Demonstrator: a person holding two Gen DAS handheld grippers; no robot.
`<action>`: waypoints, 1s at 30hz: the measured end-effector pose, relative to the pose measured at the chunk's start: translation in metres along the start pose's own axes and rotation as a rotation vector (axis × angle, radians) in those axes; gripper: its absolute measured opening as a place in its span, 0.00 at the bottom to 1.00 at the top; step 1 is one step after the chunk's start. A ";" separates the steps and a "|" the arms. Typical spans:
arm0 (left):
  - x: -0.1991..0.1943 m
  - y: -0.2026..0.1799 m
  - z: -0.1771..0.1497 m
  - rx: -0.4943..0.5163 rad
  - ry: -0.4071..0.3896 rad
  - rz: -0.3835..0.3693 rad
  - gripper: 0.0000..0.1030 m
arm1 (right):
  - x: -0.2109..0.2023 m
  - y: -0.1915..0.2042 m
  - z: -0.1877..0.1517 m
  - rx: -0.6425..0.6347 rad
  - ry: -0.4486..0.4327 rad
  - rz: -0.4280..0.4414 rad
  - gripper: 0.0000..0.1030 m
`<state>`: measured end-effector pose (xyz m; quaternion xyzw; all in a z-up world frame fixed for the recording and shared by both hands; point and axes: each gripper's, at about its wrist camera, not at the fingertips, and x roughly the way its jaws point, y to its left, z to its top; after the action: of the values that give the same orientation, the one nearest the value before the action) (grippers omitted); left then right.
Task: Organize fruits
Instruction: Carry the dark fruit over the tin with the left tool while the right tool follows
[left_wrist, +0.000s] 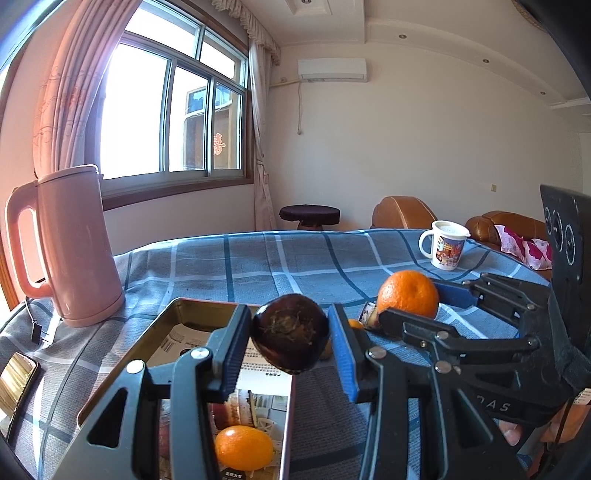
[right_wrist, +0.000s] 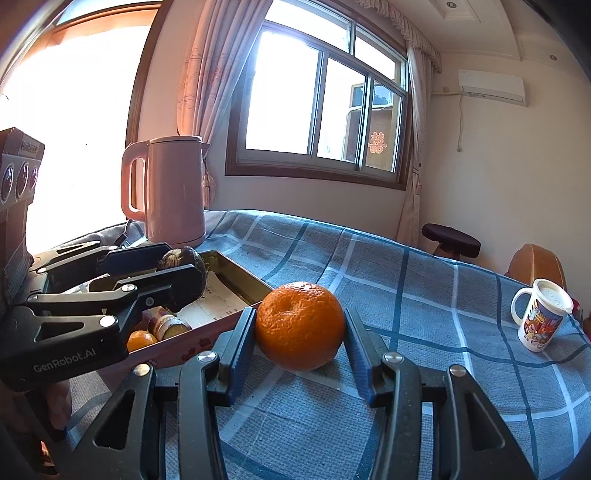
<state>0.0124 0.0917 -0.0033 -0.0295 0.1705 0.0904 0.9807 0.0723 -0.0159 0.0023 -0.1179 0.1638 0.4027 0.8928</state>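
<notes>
Tongs (left_wrist: 291, 347) hold dark fruit (left_wrist: 290, 334) above tin (left_wrist: 207, 306).

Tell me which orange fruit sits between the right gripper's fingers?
The big orange on the tablecloth; the smaller orange fruits lie inside the tin tray.

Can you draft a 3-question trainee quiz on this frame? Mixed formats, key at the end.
1. True or false: the left gripper holds the dark round fruit over the metal tin.
2. Multiple choice: the large orange between the right gripper fingers is A) inside the tin, B) on the blue checked cloth, C) on top of the pink kettle.
3. Fill in: the small orange fruit lies inside the ____.

Key: 1 true; 2 B; 3 tin. On 2, the fingers flank the orange; whether they press it cannot be told.
</notes>
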 end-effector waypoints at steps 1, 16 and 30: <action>0.000 0.002 0.000 -0.002 0.002 0.003 0.44 | 0.001 0.002 0.001 -0.003 0.001 0.003 0.47; 0.002 0.032 -0.001 -0.039 0.034 0.047 0.44 | 0.013 0.027 0.008 -0.042 0.012 0.045 0.47; 0.005 0.057 0.000 -0.071 0.057 0.087 0.44 | 0.025 0.045 0.017 -0.078 0.020 0.079 0.47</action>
<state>0.0058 0.1482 -0.0068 -0.0592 0.1960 0.1380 0.9690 0.0571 0.0361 0.0045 -0.1500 0.1617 0.4423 0.8693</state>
